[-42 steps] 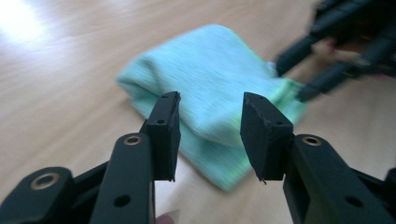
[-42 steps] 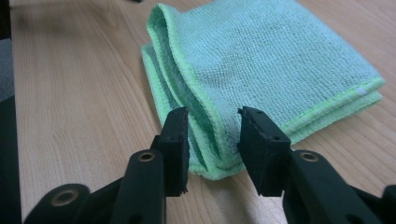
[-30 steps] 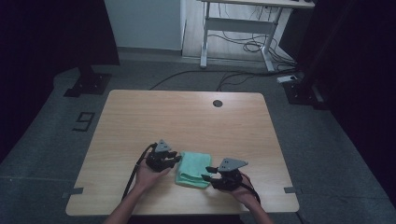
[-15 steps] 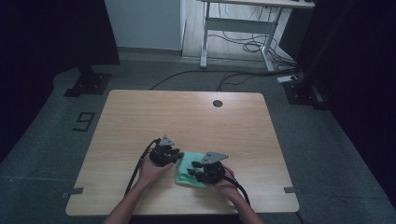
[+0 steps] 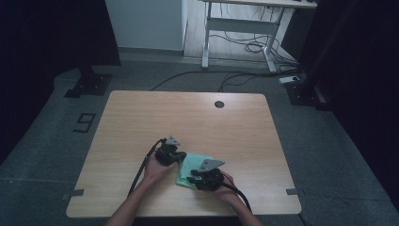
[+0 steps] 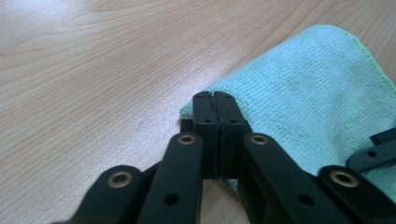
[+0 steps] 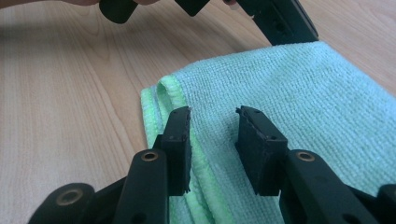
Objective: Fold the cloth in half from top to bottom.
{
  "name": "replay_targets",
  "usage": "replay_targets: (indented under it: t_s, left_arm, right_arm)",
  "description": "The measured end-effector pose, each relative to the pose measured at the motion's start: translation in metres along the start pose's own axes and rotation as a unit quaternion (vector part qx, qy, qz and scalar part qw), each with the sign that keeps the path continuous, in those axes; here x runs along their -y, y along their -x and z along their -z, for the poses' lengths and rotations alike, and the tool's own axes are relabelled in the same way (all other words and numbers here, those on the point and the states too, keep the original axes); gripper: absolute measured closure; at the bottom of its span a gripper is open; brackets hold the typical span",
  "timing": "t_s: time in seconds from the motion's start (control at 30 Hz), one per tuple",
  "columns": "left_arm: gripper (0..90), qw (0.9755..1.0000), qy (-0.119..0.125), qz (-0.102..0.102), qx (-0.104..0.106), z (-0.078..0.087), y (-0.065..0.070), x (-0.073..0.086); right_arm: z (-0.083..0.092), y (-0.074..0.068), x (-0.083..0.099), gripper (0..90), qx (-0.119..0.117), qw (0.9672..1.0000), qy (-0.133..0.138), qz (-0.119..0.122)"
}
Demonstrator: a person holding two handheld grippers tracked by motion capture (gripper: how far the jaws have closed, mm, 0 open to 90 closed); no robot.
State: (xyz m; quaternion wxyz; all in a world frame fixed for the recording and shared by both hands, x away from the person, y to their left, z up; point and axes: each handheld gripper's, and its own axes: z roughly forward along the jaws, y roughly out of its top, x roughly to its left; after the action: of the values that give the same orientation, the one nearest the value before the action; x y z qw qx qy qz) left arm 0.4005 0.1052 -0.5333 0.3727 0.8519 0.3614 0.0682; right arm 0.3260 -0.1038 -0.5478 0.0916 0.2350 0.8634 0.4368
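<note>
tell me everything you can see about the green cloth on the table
The cloth is a pale mint-green microfibre towel with a looped, terry-like weave and a brighter green stitched hem. It lies folded in layers, flat on the wooden table near the person's edge, between the two hands. The left tool is shut at one corner of it; whether fabric is pinched there is hard to tell. The right tool hovers over the layered hem edge, its jaws apart and just closing, with cloth between them, pads not yet pressing.
</note>
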Motion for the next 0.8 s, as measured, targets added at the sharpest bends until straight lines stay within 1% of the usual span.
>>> replay_targets:
  t_s: [0.1, 0.2, 0.3, 0.33, 0.4, 0.43, 0.47, 0.5, 0.57, 0.67, 0.73, 0.8]
  left_arm:
    - [90.0, 1.0, 0.001, 0.004, 0.003, 0.003, -0.004, -0.001]
    - [90.0, 0.9999, 0.001, 0.013, -0.001, 0.006, -0.01, 0.0]
    - [90.0, 0.9999, 0.003, 0.014, -0.007, 0.007, -0.011, 0.0]
    - [89.7, 0.9998, 0.012, 0.014, -0.003, 0.011, -0.01, -0.002]
    - [84.3, 0.9996, 0.026, 0.009, -0.006, 0.016, -0.004, -0.007]
    - [82.4, 0.9995, 0.031, 0.006, -0.002, 0.018, -0.001, -0.01]
    - [80.3, 0.9995, 0.031, 0.006, -0.002, 0.018, -0.001, -0.01]
    - [78.0, 0.9994, 0.032, -0.008, 0.0, 0.019, 0.006, -0.018]
    - [76.7, 0.9994, 0.027, -0.02, 0.004, 0.015, 0.012, -0.025]
    - [75.7, 0.9996, 0.001, -0.03, 0.003, 0.003, 0.015, -0.03]
    - [75.8, 0.9995, -0.015, -0.028, 0.003, -0.003, 0.012, -0.029]
    - [76.2, 0.9995, -0.02, -0.023, 0.002, -0.007, 0.01, -0.026]
  right_arm:
    - [0.002, -0.002, 0.003, 65.3, -0.001, 1.0, -0.001, 0.001]
    - [0.004, -0.002, 0.006, 65.5, -0.002, 1.0, 0.001, 0.0]
    - [0.004, -0.002, 0.006, 65.4, -0.003, 1.0, 0.0, -0.001]
    - [0.004, -0.003, 0.005, 64.3, -0.004, 1.0, 0.0, 0.002]
    - [0.005, -0.003, 0.004, 63.2, -0.008, 1.0, 0.0, 0.002]
    - [0.006, -0.002, 0.003, 62.8, -0.011, 0.9999, 0.003, 0.0]
    - [0.006, -0.002, 0.003, 62.8, -0.011, 0.9999, 0.003, 0.0]
    - [0.009, -0.002, -0.001, 61.8, -0.014, 0.9998, 0.012, -0.002]
    - [0.013, 0.0, -0.006, 61.1, -0.005, 0.9997, 0.026, -0.004]
    - [0.015, 0.004, -0.014, 59.8, 0.007, 0.9991, 0.041, -0.013]
    - [0.013, 0.007, -0.02, 59.5, 0.019, 0.9989, 0.041, -0.014]
    - [0.007, 0.008, -0.023, 59.0, 0.026, 0.999, 0.035, -0.014]
